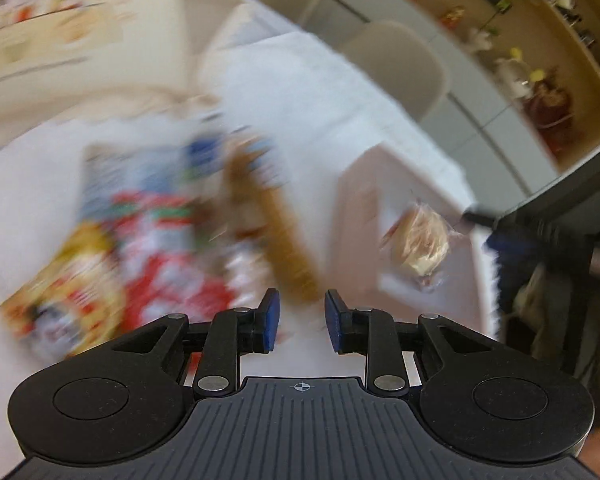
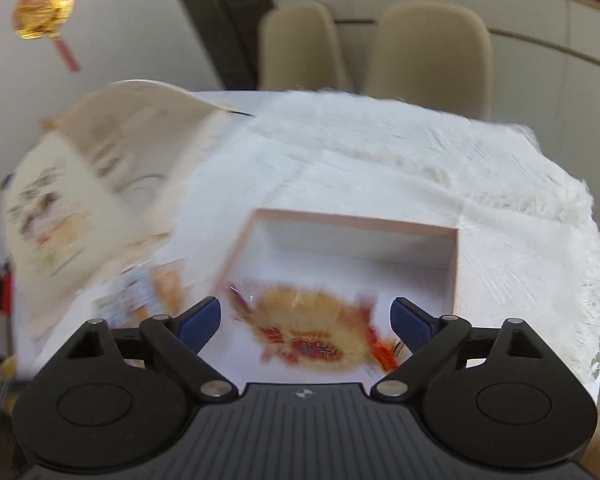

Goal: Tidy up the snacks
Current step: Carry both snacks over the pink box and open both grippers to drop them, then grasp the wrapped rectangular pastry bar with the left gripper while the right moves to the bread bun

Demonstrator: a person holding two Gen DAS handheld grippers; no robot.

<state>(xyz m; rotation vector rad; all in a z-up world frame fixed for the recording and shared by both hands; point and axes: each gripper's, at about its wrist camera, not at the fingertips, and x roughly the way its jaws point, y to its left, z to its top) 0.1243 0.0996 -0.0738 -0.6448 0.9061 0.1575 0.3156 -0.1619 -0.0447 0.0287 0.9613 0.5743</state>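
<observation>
Two tongs are in my hands above a table draped in a white cloth [image 2: 380, 152], and both pictures are smeared by blur. My left gripper [image 1: 302, 322] fills the bottom of its frame with its blue pads a narrow gap apart; nothing sits between them, only bare white surface shows in the gap, so I call it open and empty. Just above those pads, at the middle of the frame, lies a long brown packet [image 1: 278, 224] slanting from upper left to lower right, and whether it touches the pads I cannot tell. Left of it a heap of colourful snack bags [image 1: 140, 232] in red, blue and yellow spreads over the cloth. At the right of the same frame a shallow pale pink box [image 1: 364, 184] holds a clear-wrapped pastry [image 1: 424, 240]. My right gripper [image 2: 306, 326] sits at the bottom of its own frame with the pads spread wide, gripping nothing. Between and just beyond them, in the lower middle, the wrapped pastry [image 2: 312, 328] with its red label lies on the floor of the pink box [image 2: 454, 264], near the box's front edge. At the left of that frame a cream paper bag [image 2: 60, 200] with printed pictures stands tilted, and two beige chairs [image 2: 428, 48] stand behind the table at the top.
</observation>
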